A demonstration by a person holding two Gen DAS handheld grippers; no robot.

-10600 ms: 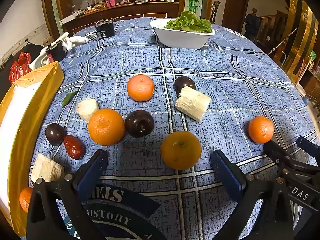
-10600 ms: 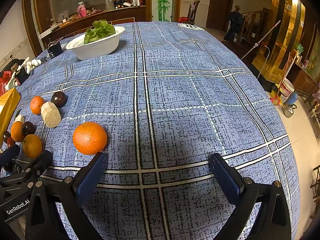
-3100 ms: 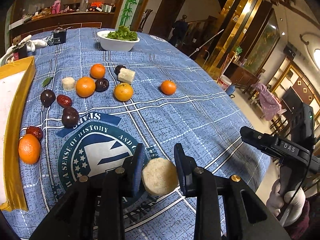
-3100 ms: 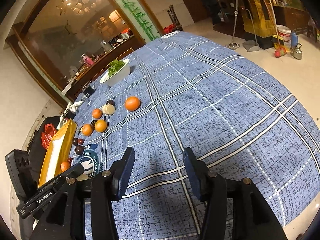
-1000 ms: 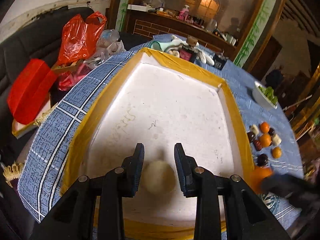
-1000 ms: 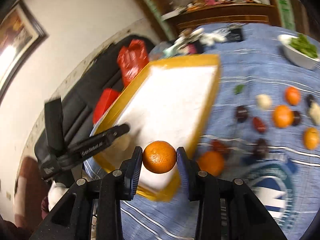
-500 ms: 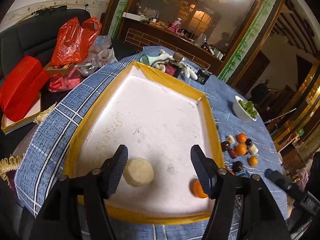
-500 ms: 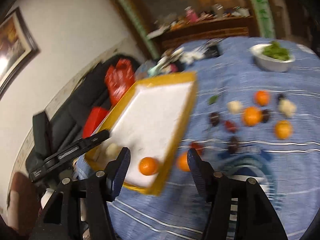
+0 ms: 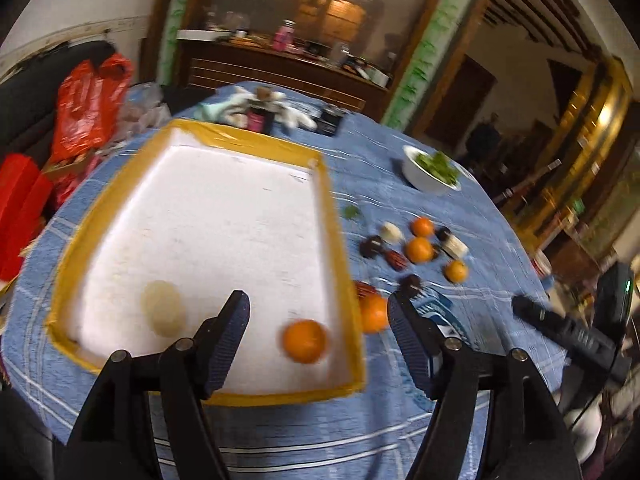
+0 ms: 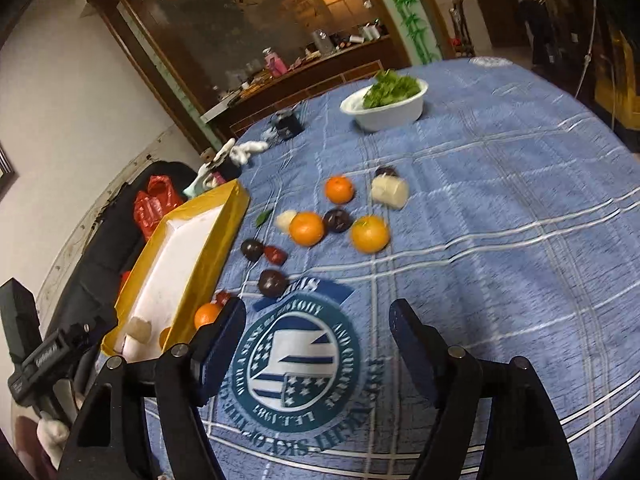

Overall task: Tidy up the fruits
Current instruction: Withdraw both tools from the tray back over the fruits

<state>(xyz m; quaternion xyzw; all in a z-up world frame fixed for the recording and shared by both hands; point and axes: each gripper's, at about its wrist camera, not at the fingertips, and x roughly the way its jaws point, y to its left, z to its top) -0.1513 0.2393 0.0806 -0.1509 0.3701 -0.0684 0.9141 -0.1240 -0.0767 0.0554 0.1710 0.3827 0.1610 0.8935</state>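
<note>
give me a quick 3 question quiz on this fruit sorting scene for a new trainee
1. True or false: the yellow-rimmed tray now holds an orange and a pale round piece.
2. Multiple choice: what lies between the pads of the left gripper? A) an orange pressed by both pads B) nothing gripped, pads apart C) a dark plum
3. Fill in: the white bowl at the far side of the table holds green ____.

Key:
1. True
2. B
3. Leaves
</note>
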